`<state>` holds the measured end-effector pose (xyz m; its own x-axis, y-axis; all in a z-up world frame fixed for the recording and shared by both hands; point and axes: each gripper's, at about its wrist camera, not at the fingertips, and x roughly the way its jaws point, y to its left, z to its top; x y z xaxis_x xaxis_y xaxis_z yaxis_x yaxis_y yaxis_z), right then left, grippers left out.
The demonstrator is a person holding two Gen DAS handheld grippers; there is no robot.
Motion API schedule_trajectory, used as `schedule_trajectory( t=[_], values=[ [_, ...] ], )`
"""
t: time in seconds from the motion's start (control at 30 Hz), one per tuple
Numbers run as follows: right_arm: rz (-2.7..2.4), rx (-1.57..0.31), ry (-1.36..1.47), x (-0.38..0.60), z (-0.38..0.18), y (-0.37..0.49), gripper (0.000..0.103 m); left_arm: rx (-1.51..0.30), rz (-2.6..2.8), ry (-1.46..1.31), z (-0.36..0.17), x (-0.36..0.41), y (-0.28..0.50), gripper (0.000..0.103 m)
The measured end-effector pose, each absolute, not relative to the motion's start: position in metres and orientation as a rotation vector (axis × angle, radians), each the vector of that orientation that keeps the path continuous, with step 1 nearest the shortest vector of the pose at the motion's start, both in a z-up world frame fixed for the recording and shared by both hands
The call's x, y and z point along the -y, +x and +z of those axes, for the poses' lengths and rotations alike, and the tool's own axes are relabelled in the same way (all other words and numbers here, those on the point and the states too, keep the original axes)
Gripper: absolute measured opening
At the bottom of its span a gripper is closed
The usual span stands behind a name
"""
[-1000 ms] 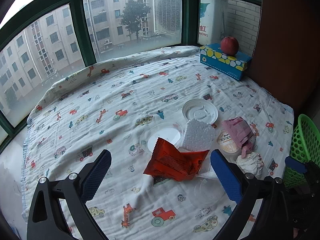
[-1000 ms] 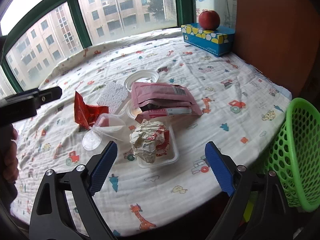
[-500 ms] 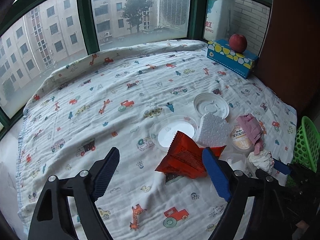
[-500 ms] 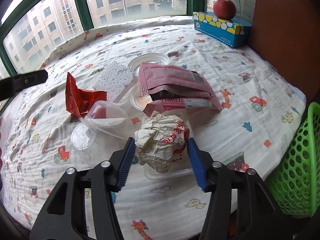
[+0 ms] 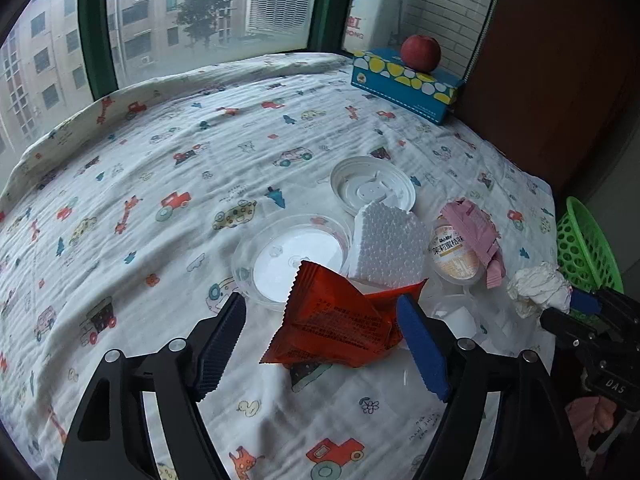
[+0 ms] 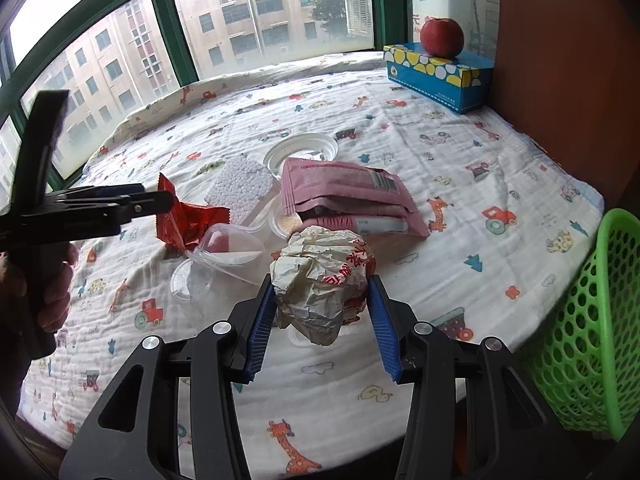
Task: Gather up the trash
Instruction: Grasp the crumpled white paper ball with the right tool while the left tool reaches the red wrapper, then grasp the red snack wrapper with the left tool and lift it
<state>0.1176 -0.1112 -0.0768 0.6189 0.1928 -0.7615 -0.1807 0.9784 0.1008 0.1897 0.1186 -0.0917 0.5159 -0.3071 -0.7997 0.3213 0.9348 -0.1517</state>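
A pile of trash lies on the patterned cloth. My left gripper (image 5: pixel 320 344) is open with its jaws on either side of a red snack wrapper (image 5: pixel 340 324), which also shows in the right wrist view (image 6: pixel 184 220). My right gripper (image 6: pixel 320 320) is shut on a crumpled paper ball (image 6: pixel 320 280), lifted a little off the cloth; the ball shows in the left wrist view (image 5: pixel 538 288) too. Nearby lie a white foam piece (image 5: pixel 386 244), pink packets (image 6: pixel 344 196), a clear plastic lid (image 5: pixel 292 258), a white lid (image 5: pixel 372 190) and a small sealed cup (image 5: pixel 454 254).
A green mesh basket (image 6: pixel 596 320) stands off the bed's right edge. A blue tissue box (image 6: pixel 436 72) with a red apple (image 6: pixel 442 36) on it sits at the back right by the brown wall. Windows run along the far side.
My right gripper closed on the crumpled paper ball and raised it slightly. My left gripper moved forward and narrowed around the red wrapper.
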Motion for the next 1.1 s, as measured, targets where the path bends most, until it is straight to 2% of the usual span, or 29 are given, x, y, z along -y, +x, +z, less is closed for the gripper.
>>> schedule_trajectory(
  t=[0.3,0.43,0.57,0.63,0.83,1.1],
  values=[
    [0.200,-0.871,0.026,0.118,-0.067,0.108,0.046,-1.000,-0.486,-0.003,-0.118,-0.118,0.204,0.079],
    [0.188,-0.874,0.032,0.121,-0.067,0.103,0.046,-0.995,-0.502,0.010,-0.123,-0.115,0.201,0.063],
    [0.179,-0.878,0.039,0.126,-0.068,0.095,0.046,-0.983,-0.475,0.019,-0.120,-0.114,0.195,0.057],
    [0.175,-0.877,0.042,0.129,-0.068,0.092,0.046,-0.974,-0.452,0.043,-0.117,-0.113,0.189,0.051],
    [0.160,-0.851,0.056,0.145,-0.059,0.081,0.046,-0.941,-0.380,0.033,-0.100,-0.122,0.172,0.044],
    [0.120,-0.824,0.074,0.179,-0.047,0.070,0.046,-0.870,-0.344,-0.047,-0.053,-0.131,0.146,0.042]
  ],
)
